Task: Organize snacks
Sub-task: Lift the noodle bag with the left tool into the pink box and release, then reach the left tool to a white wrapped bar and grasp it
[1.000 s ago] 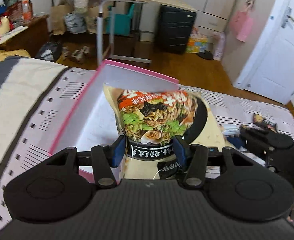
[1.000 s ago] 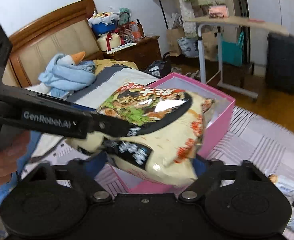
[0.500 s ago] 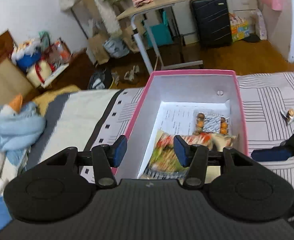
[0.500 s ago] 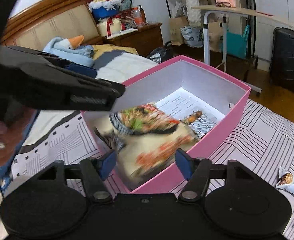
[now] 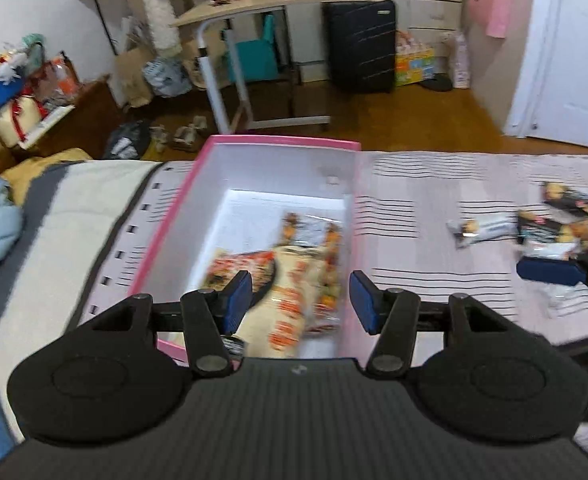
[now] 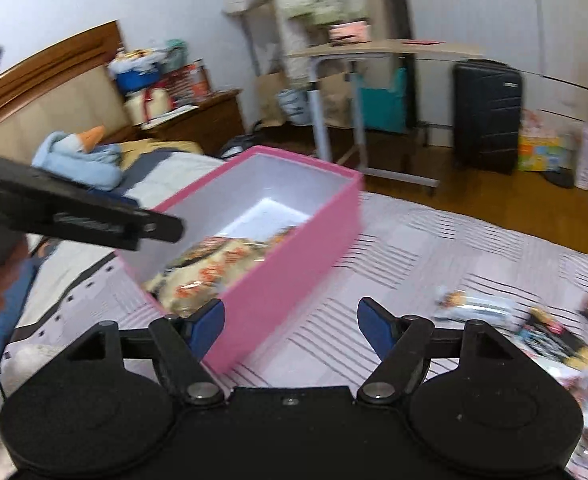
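We see the noodle bag [image 5: 290,280] lying inside the pink box [image 5: 166,236] on the bed, below our left gripper [image 5: 299,300], whose jaws are opening with nothing pressed. Our right gripper [image 6: 290,326] stands apart, empty, beside the box; loose snacks [image 6: 541,324] lie to its right.

Pink outside and white inside on the box [image 5: 272,168], just ahead of the left gripper [image 5: 299,300], itself black with blue pads. Cream with orange-red print and a black band on the noodle bag [image 5: 290,280] between those pads. Pale lilac with thin black stripes on the bedspread [image 5: 433,216] to the right of the box. White and black wrappers on the small snack packs [image 5: 533,228] far right, blurred. Same black and blue on the right gripper [image 6: 292,328]. Light blue with an orange beak on the plush toy [image 6: 82,156] off to its left. Black on the suitcase [image 6: 487,116] beyond.
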The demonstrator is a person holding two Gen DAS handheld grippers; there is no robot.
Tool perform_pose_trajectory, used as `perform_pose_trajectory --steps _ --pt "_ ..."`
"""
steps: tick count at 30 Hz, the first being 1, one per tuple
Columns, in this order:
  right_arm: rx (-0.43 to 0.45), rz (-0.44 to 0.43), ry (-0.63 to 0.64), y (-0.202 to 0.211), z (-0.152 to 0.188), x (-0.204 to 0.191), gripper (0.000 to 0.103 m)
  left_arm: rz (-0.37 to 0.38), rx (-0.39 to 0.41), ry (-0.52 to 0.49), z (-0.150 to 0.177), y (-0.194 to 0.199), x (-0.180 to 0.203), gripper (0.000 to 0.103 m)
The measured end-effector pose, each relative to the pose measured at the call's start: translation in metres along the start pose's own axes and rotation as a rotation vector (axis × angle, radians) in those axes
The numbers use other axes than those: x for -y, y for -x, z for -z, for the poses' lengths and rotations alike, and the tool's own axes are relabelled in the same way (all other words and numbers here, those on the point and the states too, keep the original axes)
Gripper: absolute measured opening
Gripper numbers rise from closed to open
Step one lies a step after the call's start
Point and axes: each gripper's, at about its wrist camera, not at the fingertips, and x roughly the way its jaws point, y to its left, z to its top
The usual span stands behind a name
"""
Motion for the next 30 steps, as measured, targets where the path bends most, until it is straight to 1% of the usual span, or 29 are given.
perform_pose_trajectory --steps 4,6,10,13,17,21,26,28,30 --pt "0.028 0.071 -0.034 0.028 0.000 0.018 0.078 0.056 0.017 -0.025 -0.001 0.022 0.020 0.053" --pt "0.046 0.112 -0.044 0.044 0.002 0.025 0.080 0.088 0.032 -0.035 -0.003 0.032 0.029 0.053" --pt "0.091 0.195 -0.073 0.072 0.018 0.040 0.080 0.158 0.050 -0.046 -0.005 0.047 0.046 0.053" --pt "0.115 0.245 -0.112 0.084 0.033 0.055 0.080 0.198 0.046 -0.068 -0.004 0.045 0.063 0.053" --pt "0.100 0.305 -0.143 0.092 0.053 0.077 0.080 0.241 0.025 -0.103 -0.003 0.029 0.091 0.053" --pt "0.062 0.380 -0.178 0.089 0.066 0.095 0.080 0.341 0.010 -0.104 -0.003 0.002 0.115 0.053" --pt "0.052 0.356 -0.326 0.080 0.089 0.128 0.080 0.412 -0.003 -0.123 -0.002 -0.038 0.143 0.053" --pt "0.039 0.352 -0.327 0.070 0.097 0.132 0.080 0.437 -0.013 -0.139 -0.002 -0.056 0.153 0.053" --pt "0.042 0.330 -0.322 0.060 0.103 0.134 0.079 0.437 -0.032 -0.174 -0.003 -0.073 0.165 0.053"
